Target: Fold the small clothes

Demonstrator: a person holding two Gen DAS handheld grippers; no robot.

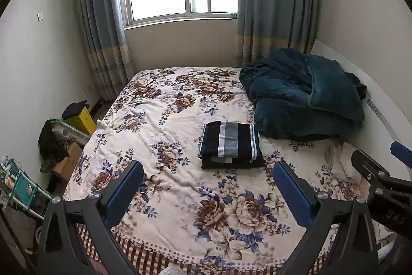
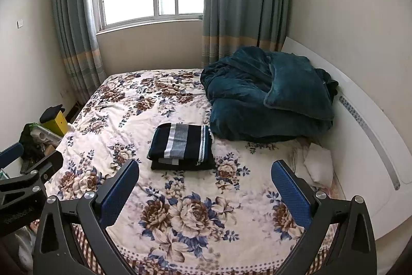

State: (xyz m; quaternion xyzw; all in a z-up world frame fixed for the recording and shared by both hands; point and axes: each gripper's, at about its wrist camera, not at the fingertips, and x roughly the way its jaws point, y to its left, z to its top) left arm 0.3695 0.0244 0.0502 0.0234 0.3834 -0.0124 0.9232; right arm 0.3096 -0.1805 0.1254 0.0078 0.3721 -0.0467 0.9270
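A folded dark navy garment with grey and white stripes [image 1: 230, 145] lies flat in a neat rectangle on the floral bedspread [image 1: 164, 120], right of the bed's middle. It also shows in the right wrist view [image 2: 181, 146]. My left gripper [image 1: 208, 172] is open and empty, held above the bed's near edge, well short of the garment. My right gripper [image 2: 204, 170] is open and empty too, at about the same distance. The right gripper's fingers [image 1: 373, 166] show at the right edge of the left wrist view.
A heaped teal blanket [image 1: 301, 94] lies at the bed's far right, just behind the garment, against a white headboard [image 2: 360, 136]. A small white cloth [image 2: 318, 164] lies by the headboard. Boxes and clutter [image 1: 67, 136] stand on the floor left of the bed.
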